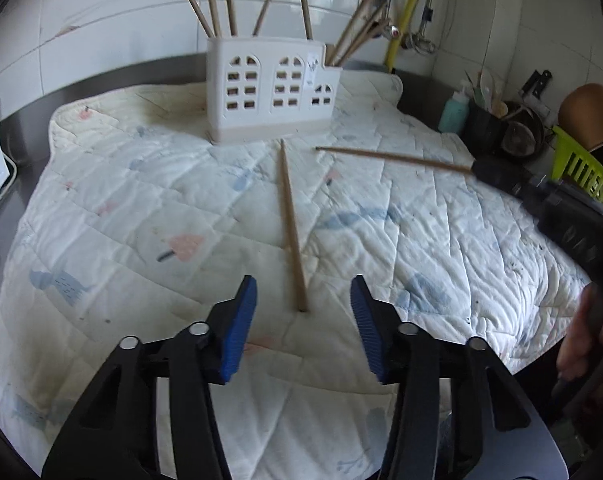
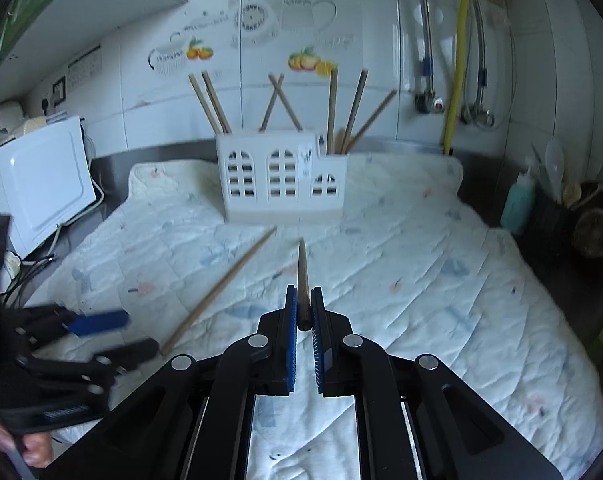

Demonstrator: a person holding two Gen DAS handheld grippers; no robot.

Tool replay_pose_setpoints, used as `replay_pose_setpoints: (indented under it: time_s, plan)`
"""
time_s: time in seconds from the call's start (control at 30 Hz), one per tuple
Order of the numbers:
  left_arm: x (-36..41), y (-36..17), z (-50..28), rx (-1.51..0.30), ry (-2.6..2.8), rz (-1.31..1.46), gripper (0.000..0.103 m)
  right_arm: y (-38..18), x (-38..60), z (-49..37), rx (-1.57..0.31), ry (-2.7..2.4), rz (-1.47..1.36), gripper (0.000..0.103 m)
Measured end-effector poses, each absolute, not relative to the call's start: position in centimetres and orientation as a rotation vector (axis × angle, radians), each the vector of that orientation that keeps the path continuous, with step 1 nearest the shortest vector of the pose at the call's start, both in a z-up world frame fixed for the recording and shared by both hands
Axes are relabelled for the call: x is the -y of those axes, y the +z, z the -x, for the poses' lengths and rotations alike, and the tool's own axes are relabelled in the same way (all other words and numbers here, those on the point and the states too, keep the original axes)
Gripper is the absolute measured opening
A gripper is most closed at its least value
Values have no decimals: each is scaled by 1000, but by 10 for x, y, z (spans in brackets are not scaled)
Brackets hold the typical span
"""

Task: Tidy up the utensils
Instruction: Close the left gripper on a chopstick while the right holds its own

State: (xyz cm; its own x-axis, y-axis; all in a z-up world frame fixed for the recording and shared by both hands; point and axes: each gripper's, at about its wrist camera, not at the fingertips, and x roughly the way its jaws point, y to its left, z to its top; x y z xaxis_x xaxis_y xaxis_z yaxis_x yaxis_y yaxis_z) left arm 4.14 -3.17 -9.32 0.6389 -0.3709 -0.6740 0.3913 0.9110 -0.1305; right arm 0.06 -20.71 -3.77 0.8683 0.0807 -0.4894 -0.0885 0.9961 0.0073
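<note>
A white utensil holder [image 1: 267, 92] with window cut-outs stands at the far side of a quilted cloth [image 1: 141, 208]; several wooden chopsticks stand in it. It also shows in the right wrist view [image 2: 279, 178]. One loose chopstick [image 1: 291, 228] lies on the cloth, its near end between the open fingers of my left gripper [image 1: 303, 292]. In the right wrist view this chopstick [image 2: 221, 290] lies left of centre, beside my left gripper [image 2: 113, 334]. My right gripper [image 2: 304, 300] is shut on another chopstick [image 2: 302, 276], held above the cloth and pointing at the holder. In the left wrist view that held chopstick [image 1: 393, 157] sticks out from my right gripper [image 1: 485, 170].
A white appliance [image 2: 41, 184] stands at the left. A teal bottle [image 1: 453, 112], a dark pot with tools [image 1: 489, 128], a brown bowl [image 1: 589, 116] and a green rack [image 1: 581, 172] crowd the right. Yellow and metal pipes [image 2: 457, 60] run down the tiled wall behind.
</note>
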Motion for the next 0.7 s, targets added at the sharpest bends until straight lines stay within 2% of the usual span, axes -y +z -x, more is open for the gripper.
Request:
replay_pose_setpoints:
  time_s: [0.17,0.33,0.7]
  plan:
    - [42,-104,-53,-790,-400,-14,29,-27,218,3,-478,114,-1,7]
    - [46,-109,-59,-819,-371,-6,26,-29,225,3,-477,132,-25,7]
    - [51,-113,-65,-856,-335,-40,6,-18,230,3,-442,149,-28,7]
